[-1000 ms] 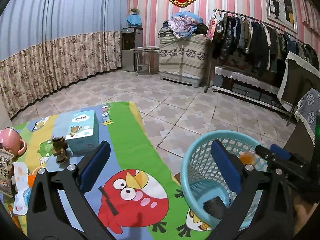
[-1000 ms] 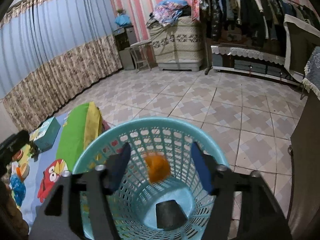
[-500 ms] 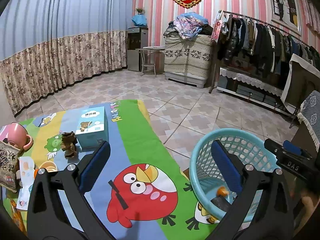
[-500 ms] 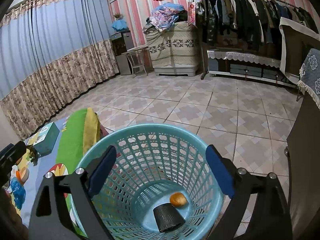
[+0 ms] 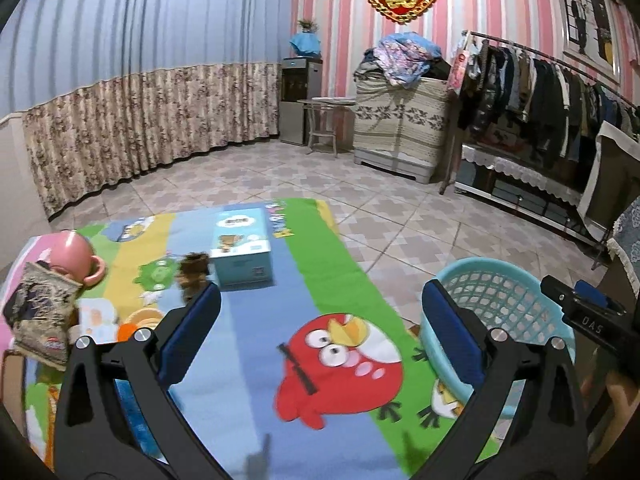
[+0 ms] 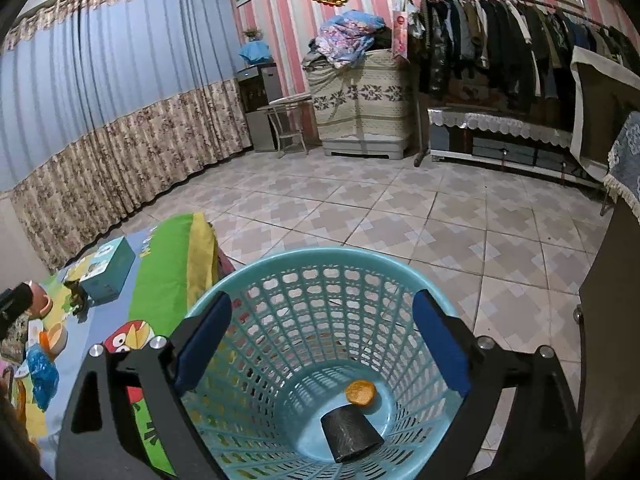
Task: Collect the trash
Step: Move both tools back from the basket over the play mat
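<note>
A light blue mesh basket (image 6: 280,276) stands on the floor beside the cartoon mat (image 5: 256,344); it also shows in the left wrist view (image 5: 500,304). An orange piece (image 6: 360,392) and a black cup (image 6: 350,434) lie at its bottom. My right gripper (image 6: 320,344) is open and empty above the basket. My left gripper (image 5: 320,332) is open and empty above the mat. Trash lies at the mat's left: a crumpled snack bag (image 5: 40,312), an orange item (image 5: 136,320) and a blue wrapper (image 6: 42,376).
A blue tissue box (image 5: 240,252), a small brown toy (image 5: 192,272) and a pink cup (image 5: 72,256) stand on the mat. A clothes rack (image 5: 540,92), a covered cabinet (image 5: 400,128) and curtains (image 5: 140,128) line the walls. A dark table edge (image 6: 612,300) is at right.
The orange piece dropped from my right gripper into the basket, and that gripper's jaws opened wide. My left gripper swung left, away from the basket, over the mat.
</note>
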Action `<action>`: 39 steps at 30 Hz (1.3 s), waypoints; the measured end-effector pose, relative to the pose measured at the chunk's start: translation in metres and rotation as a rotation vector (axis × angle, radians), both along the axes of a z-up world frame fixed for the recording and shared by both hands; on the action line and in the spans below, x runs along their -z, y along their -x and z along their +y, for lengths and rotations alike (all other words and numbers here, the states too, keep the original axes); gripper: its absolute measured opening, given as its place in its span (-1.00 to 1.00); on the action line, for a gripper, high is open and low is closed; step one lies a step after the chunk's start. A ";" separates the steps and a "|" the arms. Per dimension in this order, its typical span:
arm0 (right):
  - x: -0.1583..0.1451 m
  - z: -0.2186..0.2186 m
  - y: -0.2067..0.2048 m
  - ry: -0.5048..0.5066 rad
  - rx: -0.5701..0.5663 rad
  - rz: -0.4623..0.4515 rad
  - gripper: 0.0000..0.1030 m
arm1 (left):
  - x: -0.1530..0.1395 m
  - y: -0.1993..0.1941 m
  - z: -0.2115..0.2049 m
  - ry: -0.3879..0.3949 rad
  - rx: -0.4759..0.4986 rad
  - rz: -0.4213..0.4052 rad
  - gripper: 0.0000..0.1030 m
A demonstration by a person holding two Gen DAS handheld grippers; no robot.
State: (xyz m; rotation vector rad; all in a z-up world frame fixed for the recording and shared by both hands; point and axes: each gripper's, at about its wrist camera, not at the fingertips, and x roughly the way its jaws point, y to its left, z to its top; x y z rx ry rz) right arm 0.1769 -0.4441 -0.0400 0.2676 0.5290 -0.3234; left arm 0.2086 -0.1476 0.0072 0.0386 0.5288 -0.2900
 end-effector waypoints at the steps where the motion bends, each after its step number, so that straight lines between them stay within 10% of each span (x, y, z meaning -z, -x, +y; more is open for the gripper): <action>1: -0.001 0.004 0.000 0.009 -0.008 -0.001 0.75 | -0.001 0.002 0.007 -0.004 -0.012 -0.003 0.89; 27: -0.014 0.122 0.025 0.125 -0.197 -0.028 0.83 | 0.007 0.065 0.182 -0.028 -0.265 0.021 0.89; 39: 0.001 0.165 0.018 0.121 -0.278 0.039 0.83 | 0.057 0.090 0.263 -0.051 -0.337 0.146 0.89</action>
